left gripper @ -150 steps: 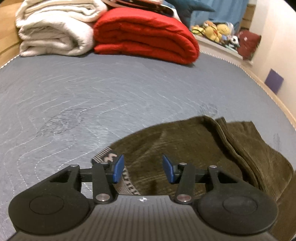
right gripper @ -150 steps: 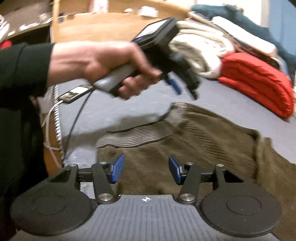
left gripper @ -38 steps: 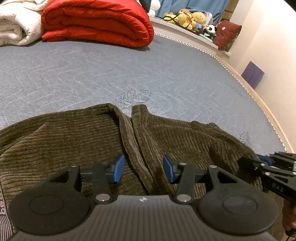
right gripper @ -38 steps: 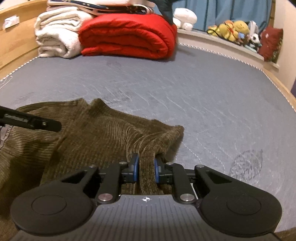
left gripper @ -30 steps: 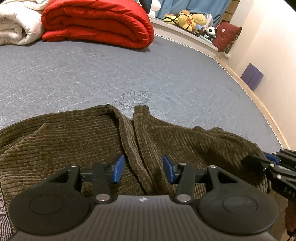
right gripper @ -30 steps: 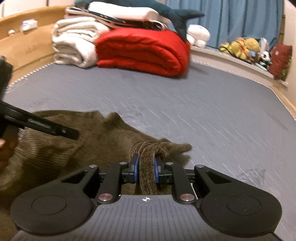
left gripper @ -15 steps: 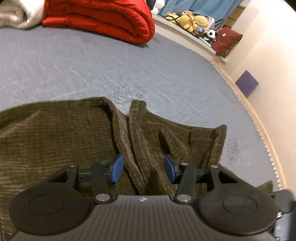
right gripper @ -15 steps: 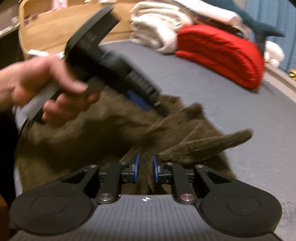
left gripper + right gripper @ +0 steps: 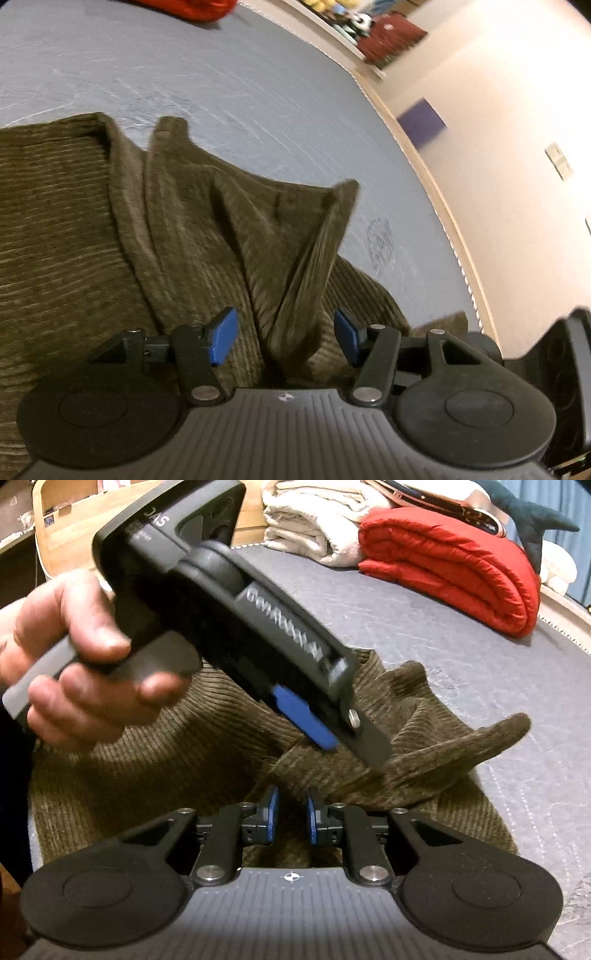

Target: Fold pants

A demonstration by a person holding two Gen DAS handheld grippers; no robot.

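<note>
Left wrist view: olive-brown corduroy pants [image 9: 177, 229] lie spread on a grey-blue quilted bed [image 9: 229, 85], filling the lower left of the picture. The fabric is rumpled into long ridges, and one raised fold runs from a pointed corner down between the fingers of the left gripper [image 9: 284, 338]. Its jaws are opening; the blue pads [image 9: 221, 336] stand clear of the fold on both sides, gripping nothing. The gripper tilts down over the cloth.

Right wrist view: the same pants [image 9: 155, 760] lie bunched on the bed [image 9: 517, 664], with one flap sticking out to the right. A hand [image 9: 77, 657] holds the left gripper [image 9: 325, 734] by its grey handle, angled down, tips at the cloth. The right gripper [image 9: 291, 814] has its jaws nearly together; dark fabric lies in the narrow gap, but I cannot tell whether it is pinched. A red folded blanket [image 9: 450, 561] and pale towels [image 9: 314, 520] sit at the far end.
</note>
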